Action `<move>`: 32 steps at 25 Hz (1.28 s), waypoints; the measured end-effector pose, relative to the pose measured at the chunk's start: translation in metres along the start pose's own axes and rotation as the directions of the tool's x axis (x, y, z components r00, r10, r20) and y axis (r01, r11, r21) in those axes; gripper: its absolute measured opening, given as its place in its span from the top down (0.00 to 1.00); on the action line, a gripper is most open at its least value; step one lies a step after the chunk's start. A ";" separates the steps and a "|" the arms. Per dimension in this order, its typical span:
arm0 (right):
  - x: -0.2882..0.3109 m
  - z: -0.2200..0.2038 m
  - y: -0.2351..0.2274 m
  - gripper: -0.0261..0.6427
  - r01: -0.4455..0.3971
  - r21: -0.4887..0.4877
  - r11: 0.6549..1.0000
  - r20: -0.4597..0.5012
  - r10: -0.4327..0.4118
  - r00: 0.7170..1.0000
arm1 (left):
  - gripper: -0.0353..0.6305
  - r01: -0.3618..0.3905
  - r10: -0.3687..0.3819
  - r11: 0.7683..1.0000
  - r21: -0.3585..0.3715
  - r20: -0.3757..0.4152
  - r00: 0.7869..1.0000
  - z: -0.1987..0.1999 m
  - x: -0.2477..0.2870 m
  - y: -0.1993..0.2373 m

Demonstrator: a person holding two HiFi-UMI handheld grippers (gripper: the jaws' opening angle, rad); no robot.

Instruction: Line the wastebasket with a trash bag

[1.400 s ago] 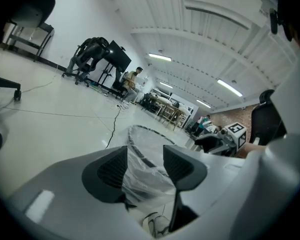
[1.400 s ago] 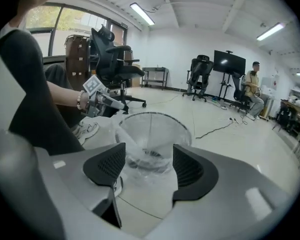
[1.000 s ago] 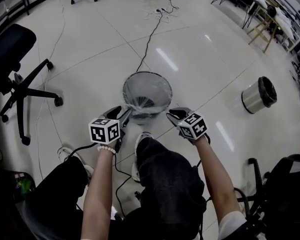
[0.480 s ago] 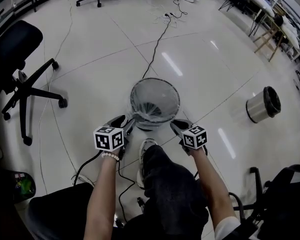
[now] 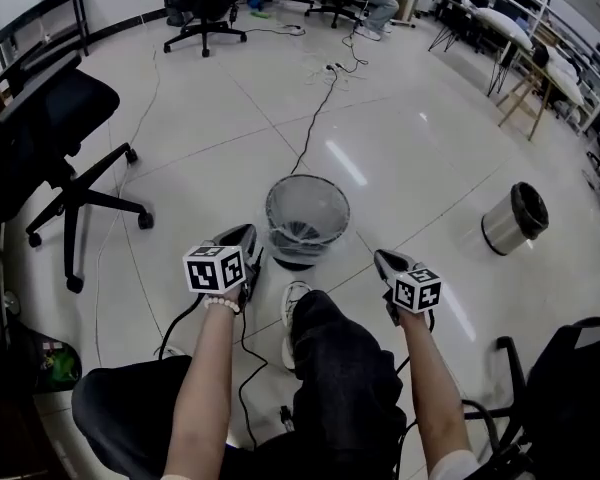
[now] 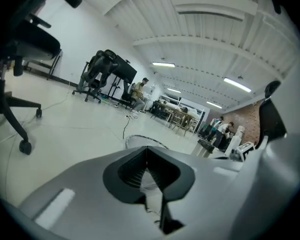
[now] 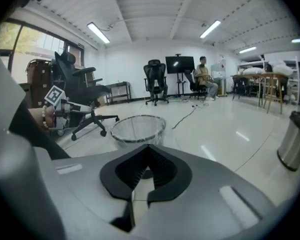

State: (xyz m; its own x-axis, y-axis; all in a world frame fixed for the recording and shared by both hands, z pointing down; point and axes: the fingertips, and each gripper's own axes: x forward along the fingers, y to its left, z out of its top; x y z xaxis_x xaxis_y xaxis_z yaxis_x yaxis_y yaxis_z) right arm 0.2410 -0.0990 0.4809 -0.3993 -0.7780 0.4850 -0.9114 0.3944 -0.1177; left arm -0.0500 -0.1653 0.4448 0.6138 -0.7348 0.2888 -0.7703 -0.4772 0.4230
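The round grey wire-mesh wastebasket point(image 5: 307, 190) stands on the glossy white tiled floor point(image 5: 420, 138), just ahead of the seated person's white shoe point(image 5: 294, 297). A clear, thin plastic trash bag point(image 5: 302, 232) is already inside it, its mouth turned out over the rim and its body sagging into the basket.

The left gripper point(image 5: 248, 236) hovers near the basket's near-left side without touching it. Its jaws have just been closing and now meet at the tips with nothing between them. The right gripper point(image 5: 383, 260) is well to the basket's right, also clear of it, with its jaws pressed together and empty.

By my reading, the lining step is finished or nearly so, since neither gripper has hold of the bag. The next move probably calls for checking that the folded hem sits evenly all round the rim. Any slack part would need 1 gripper opened, closed on the film and drawn outward and down. The thin plastic could slip or tear on the mesh.

No brand, label or lettering can be read. Each gripper's cube carries only black-and-white square markers.
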 end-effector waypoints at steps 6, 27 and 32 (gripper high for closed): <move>-0.052 0.057 0.030 0.96 0.032 0.005 0.999 0.111 -0.032 0.993 | 0.93 -0.034 0.043 0.993 0.116 -0.068 0.997 0.008 -0.033 -0.051; -0.126 0.117 0.100 0.96 0.168 0.087 0.982 0.144 -0.180 0.973 | 0.93 0.076 -0.077 0.997 0.006 0.058 0.995 0.096 -0.124 -0.153; -0.154 0.097 0.096 0.96 0.192 0.108 0.975 0.124 -0.205 0.971 | 0.93 0.096 -0.097 0.994 -0.047 0.002 0.995 0.060 -0.108 -0.171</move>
State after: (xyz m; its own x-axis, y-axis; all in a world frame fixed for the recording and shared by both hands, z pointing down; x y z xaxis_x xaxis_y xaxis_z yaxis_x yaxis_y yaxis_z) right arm 0.2051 0.0115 0.3111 -0.2135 -0.8967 0.3878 -0.9764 0.1827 -0.1152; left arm 0.0048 -0.0333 0.2901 0.6850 -0.6861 0.2451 -0.6985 -0.5227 0.4889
